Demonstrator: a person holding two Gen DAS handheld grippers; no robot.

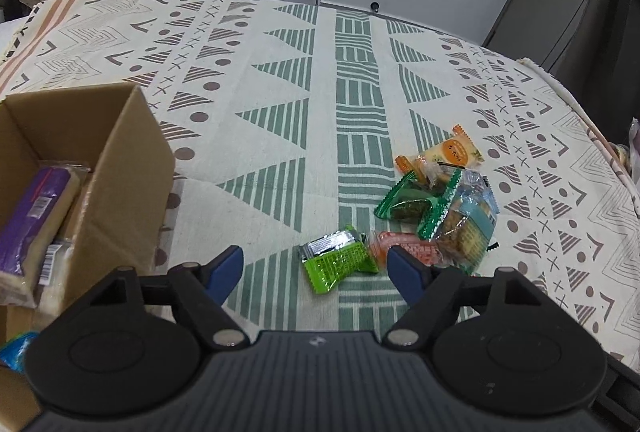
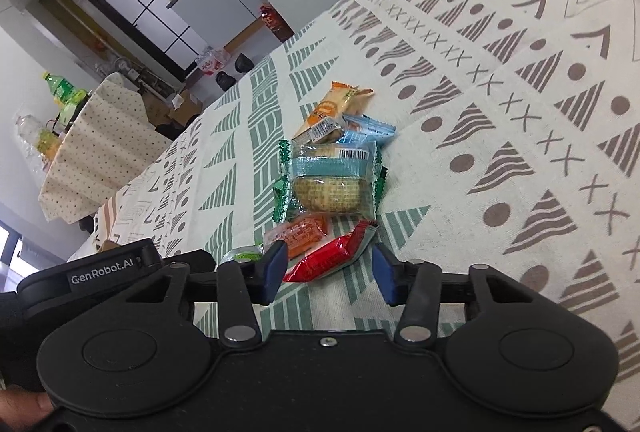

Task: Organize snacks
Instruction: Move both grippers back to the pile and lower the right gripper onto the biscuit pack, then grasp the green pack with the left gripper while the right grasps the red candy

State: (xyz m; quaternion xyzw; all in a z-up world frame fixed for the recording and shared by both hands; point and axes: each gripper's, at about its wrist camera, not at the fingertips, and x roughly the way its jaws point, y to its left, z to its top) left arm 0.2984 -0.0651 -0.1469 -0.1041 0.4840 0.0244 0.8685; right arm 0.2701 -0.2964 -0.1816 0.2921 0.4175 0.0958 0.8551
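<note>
Patterned tablecloth point(image 1: 280, 80) under snack pile point(image 1: 436, 200); cardboard box point(image 1: 120, 168) left; both tools spread, empty.

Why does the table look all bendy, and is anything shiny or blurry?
Left wrist view: the fisheye lens curves the tablecloth edges, and light glints off the green snack packet. Right wrist view: the whole picture is tilted, the red snack packet shines, and the bottles far back look soft; both claws look sharp.

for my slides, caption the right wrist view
Open right gripper closing in on a red snack packet in front of the snack pile on a patterned tablecloth.
</note>
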